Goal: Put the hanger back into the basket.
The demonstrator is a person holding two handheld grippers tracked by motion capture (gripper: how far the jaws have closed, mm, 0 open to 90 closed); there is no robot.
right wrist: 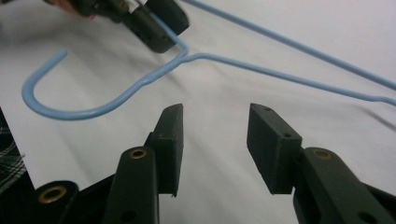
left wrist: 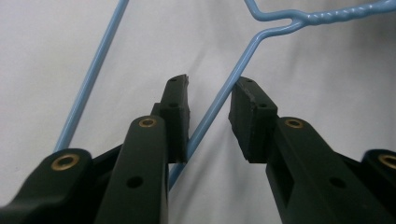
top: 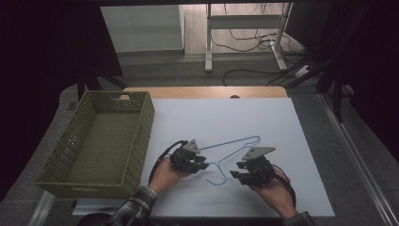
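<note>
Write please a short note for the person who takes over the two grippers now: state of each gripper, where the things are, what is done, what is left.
Left gripper: open, its jaws stand on either side of one wire of the blue hanger, near the twisted neck; not clamped yet.
Right gripper: open, holds nothing, just short of the hanger's hook.
The hanger lies flat on the white table. The green basket stands at the table's left edge, with nothing in it.
Done: left gripper is lined up on the wire.
Left: close on the hanger and lift it, probably toward the basket.

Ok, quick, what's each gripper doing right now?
Left gripper: open, jaws astride a wire of the blue hanger, not clamped.
Right gripper: open, holding nothing.
</note>
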